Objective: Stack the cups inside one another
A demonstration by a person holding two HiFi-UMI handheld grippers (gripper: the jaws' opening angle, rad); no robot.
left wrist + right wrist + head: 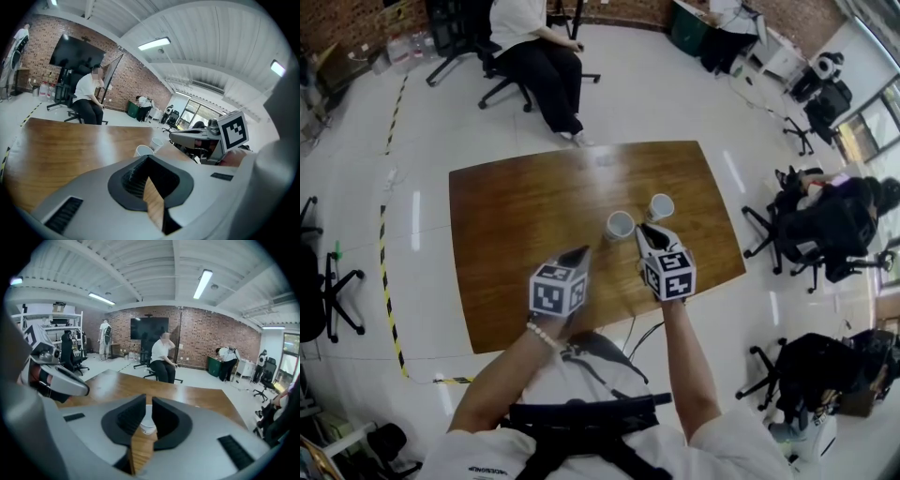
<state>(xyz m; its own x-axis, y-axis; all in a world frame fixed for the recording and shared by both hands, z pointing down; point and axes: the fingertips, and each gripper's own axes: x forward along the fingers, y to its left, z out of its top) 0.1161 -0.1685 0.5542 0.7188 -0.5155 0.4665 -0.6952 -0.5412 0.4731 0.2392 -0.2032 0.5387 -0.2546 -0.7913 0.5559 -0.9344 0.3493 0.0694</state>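
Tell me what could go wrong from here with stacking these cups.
1. A white cup shows in the narrow gap of the right gripper, but a firm pinch cannot be confirmed; it might slip.
2. The nearer cup and farther cup sit close together near both gripper tips, so the left gripper or the right could tip one over.

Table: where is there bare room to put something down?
Bare wood: the left half of the table and its far edge strip. Crowded: right of centre, where the near cup, far cup, left gripper and right gripper bunch together.
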